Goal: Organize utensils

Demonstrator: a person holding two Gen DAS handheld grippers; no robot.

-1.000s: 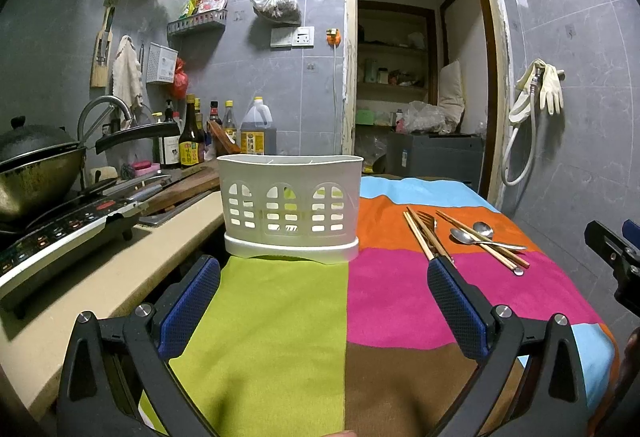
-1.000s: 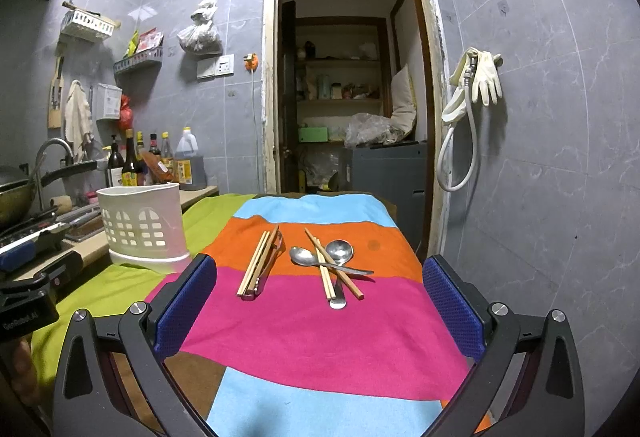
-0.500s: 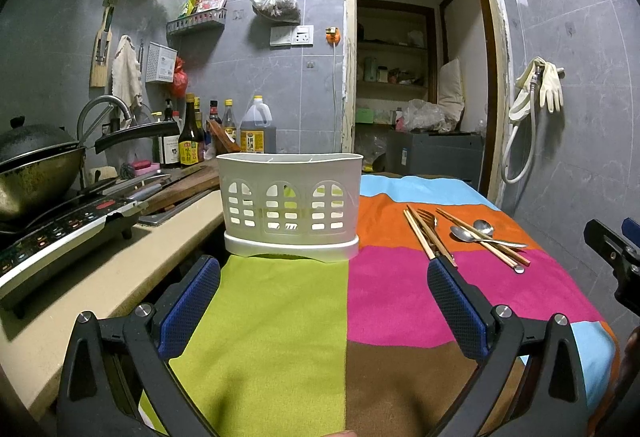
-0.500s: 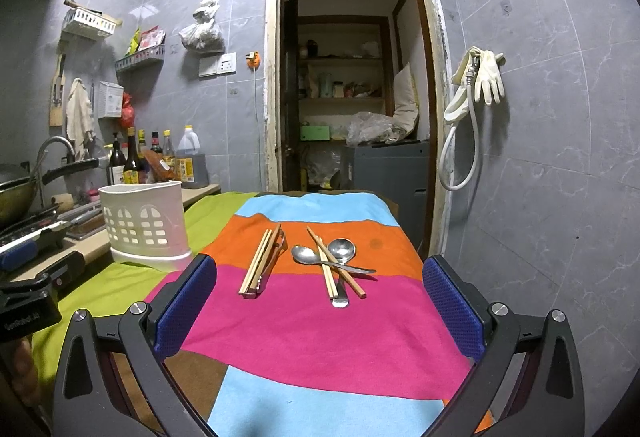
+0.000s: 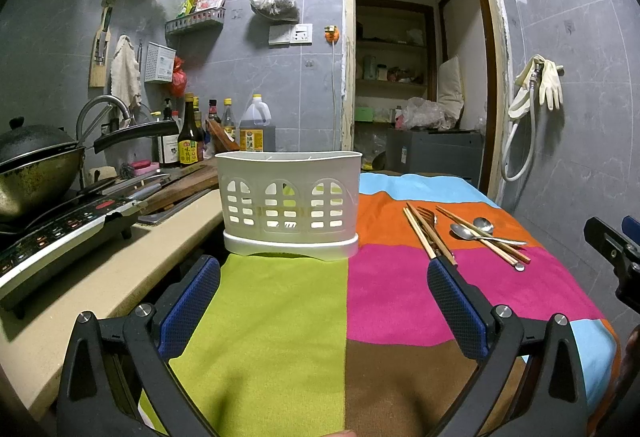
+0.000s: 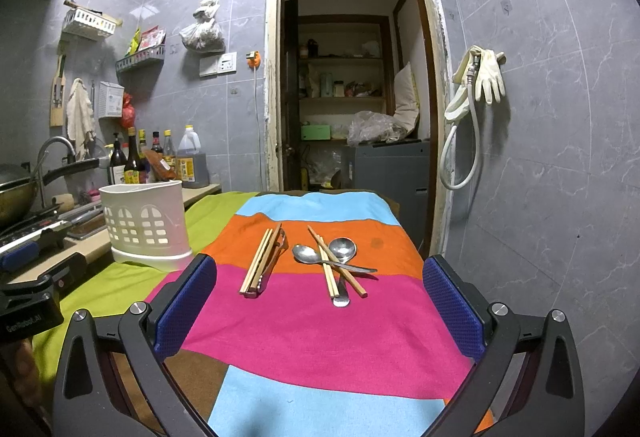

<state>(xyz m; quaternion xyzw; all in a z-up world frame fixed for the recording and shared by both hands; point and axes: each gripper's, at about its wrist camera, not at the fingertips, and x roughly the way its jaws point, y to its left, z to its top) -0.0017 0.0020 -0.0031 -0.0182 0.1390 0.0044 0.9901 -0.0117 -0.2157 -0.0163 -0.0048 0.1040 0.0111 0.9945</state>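
A white slotted utensil basket (image 5: 290, 205) stands on the striped cloth (image 5: 392, 301); it also shows in the right wrist view (image 6: 144, 223) at the left. A pair of chopsticks with a fork (image 6: 266, 261) lies on the orange and pink stripes. To their right two metal spoons (image 6: 340, 251) lie crossed with another pair of chopsticks (image 6: 334, 263). The same utensils show in the left wrist view (image 5: 464, 233). My left gripper (image 5: 324, 295) is open and empty, short of the basket. My right gripper (image 6: 320, 295) is open and empty, short of the utensils.
A counter (image 5: 100, 277) runs along the left with an induction stove (image 5: 60, 233), a wok (image 5: 36, 173), a cutting board and several bottles (image 5: 192, 141). An open doorway (image 6: 352, 77) lies behind the table. Gloves and a hose (image 6: 476, 93) hang on the right wall.
The right gripper has edged slightly forward toward the utensils. The left gripper has barely moved.
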